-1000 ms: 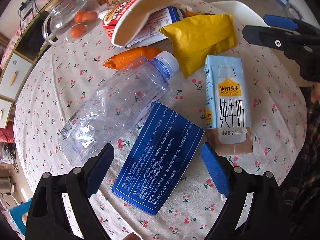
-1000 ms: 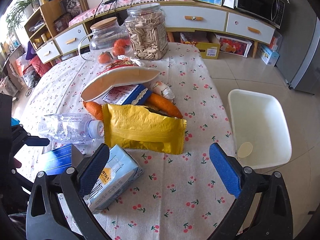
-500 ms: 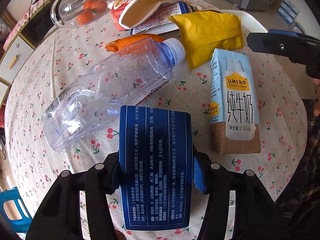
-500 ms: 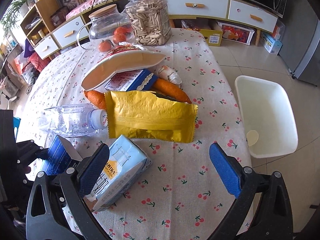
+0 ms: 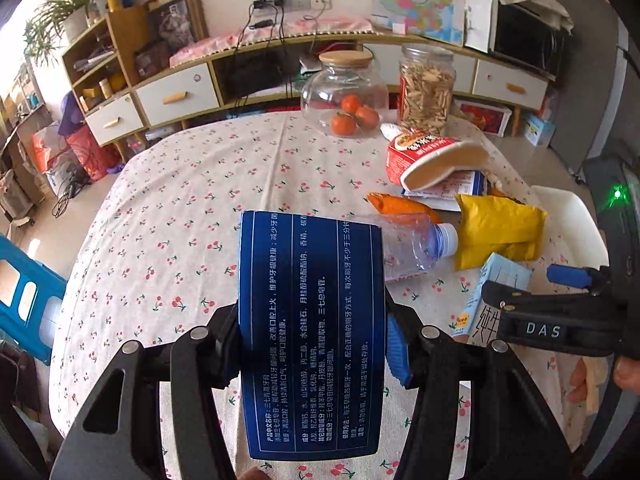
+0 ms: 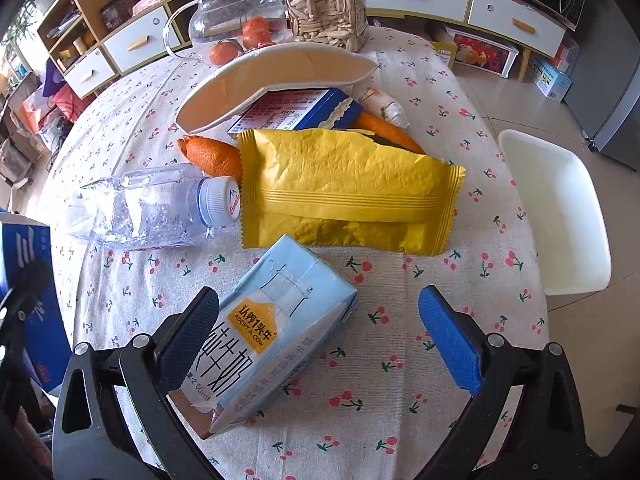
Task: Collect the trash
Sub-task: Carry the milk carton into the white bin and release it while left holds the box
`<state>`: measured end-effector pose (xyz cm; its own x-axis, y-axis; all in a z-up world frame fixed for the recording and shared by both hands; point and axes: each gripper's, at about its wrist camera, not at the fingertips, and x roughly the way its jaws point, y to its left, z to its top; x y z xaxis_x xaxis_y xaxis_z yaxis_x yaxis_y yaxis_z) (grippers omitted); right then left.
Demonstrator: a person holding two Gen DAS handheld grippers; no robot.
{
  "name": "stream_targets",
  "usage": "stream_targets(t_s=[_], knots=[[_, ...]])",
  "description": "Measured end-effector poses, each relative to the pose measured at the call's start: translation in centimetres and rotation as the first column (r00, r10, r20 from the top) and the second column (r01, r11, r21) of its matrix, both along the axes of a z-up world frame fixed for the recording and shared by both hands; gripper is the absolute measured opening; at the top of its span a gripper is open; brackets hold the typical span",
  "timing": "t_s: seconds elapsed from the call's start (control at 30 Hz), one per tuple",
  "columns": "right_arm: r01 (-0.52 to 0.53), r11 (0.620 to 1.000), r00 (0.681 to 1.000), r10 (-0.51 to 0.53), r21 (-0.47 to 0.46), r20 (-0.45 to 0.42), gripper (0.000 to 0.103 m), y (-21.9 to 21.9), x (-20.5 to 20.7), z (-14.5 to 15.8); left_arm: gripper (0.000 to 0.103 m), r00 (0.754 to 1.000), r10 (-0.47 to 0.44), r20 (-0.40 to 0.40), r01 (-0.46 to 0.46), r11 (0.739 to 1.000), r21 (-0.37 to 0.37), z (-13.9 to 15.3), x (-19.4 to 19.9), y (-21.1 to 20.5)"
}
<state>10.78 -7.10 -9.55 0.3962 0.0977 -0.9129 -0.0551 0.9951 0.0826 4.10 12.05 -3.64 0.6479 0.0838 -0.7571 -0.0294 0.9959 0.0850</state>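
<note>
bottle [image 6: 152, 208] left of wrapper [image 6: 348, 188], carton [image 6: 272, 336] before

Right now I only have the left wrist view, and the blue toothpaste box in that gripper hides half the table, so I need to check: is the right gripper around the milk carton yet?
Observer: The right gripper is open and the milk carton lies flat between its fingers. The right finger stands well clear of the carton, so nothing is gripped.
Operator: I can see only an edge of the bin. Is there room in it?
Observer: The white bin sits beside the table, off to the right gripper's right, and the part of its inside that I can see is bare.
</note>
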Motion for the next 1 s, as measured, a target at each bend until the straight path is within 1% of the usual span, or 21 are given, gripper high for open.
stream_targets(t_s=[0.07, 0.13, 0.23, 0.3, 0.37, 0.43, 0.47, 0.5, 0.53, 0.6, 0.7, 0.83, 1.0], knots=[[0.003, 1.0, 1.0, -0.002, 0.003, -0.006, 0.096, 0.6, -0.1, -0.3, 0.056, 0.999, 0.037, 0.03, -0.036, 0.999, -0.024, 0.6, 0.4, 0.5], [0.01, 1.0, 1.0, -0.01, -0.003, -0.007, 0.096, 1.1, 0.0, -0.6, 0.056, 0.997, 0.063, 0.039, -0.061, 0.997, -0.046, 0.8, 0.3, 1.0], [0.026, 1.0, 1.0, -0.026, -0.005, -0.018, 0.096, 1.6, 0.1, -1.5, 0.056, 0.997, 0.071, 0.038, -0.069, 0.997, -0.046, 0.7, 0.6, 1.0], [0.036, 0.999, 0.999, -0.034, 0.034, -0.042, 0.095, 1.8, 0.0, -2.2, 0.056, 0.997, 0.07, 0.04, -0.069, 0.997, -0.042, 0.7, 0.3, 0.9], [0.018, 0.999, 1.0, -0.018, 0.036, -0.016, 0.088, 2.1, -0.3, -1.9, 0.056, 0.997, 0.069, 0.041, -0.068, 0.997, -0.034, 0.6, 0.3, 0.8], [-0.015, 0.998, 1.0, 0.015, 0.053, -0.003, 0.068, 2.5, -0.5, -1.5, 0.056, 0.997, 0.07, 0.041, -0.069, 0.997, -0.035, 0.5, 0.4, 0.8], [-0.026, 0.998, 1.0, 0.026, 0.064, -0.001, 0.065, 2.6, -0.7, -1.3, 0.056, 0.997, 0.072, 0.04, -0.07, 0.997, -0.039, 0.5, 0.4, 0.8], [-0.037, 0.997, 0.999, 0.037, 0.075, 0.002, 0.059, 2.7, -0.8, -1.1, 0.056, 0.996, 0.074, 0.039, -0.072, 0.996, -0.042, 0.5, 0.5, 0.8], [-0.048, 0.995, 0.999, 0.048, 0.088, 0.005, 0.058, 2.7, -0.8, -0.9, 0.056, 0.996, 0.078, 0.038, -0.076, 0.996, -0.046, 0.4, 0.5, 0.9], [-0.067, 0.992, 0.998, 0.065, 0.109, 0.021, 0.057, 2.7, -1.1, -0.4, 0.056, 0.996, 0.088, 0.034, -0.086, 0.995, -0.057, 0.4, 0.6, 1.1], [-0.099, 0.988, 0.994, 0.092, 0.115, 0.064, 0.057, 2.9, -1.5, 1.0, 0.056, 0.994, 0.104, 0.028, -0.101, 0.991, -0.086, 0.5, 0.8, 1.4], [-0.137, 0.98, 0.985, 0.119, 0.145, 0.129, 0.057, 2.7, -1.9, 3.2, 0.056, 0.992, 0.118, 0.043, -0.113, 0.987, -0.111, 0.8, 0.9, 1.3], [-0.163, 0.979, 0.962, 0.13, 0.124, 0.241, 0.057, 1.6, -1.7, 5.6, 0.056, 0.99, 0.118, 0.078, -0.107, 0.985, -0.133, 1.6, 1.0, 0.4]])
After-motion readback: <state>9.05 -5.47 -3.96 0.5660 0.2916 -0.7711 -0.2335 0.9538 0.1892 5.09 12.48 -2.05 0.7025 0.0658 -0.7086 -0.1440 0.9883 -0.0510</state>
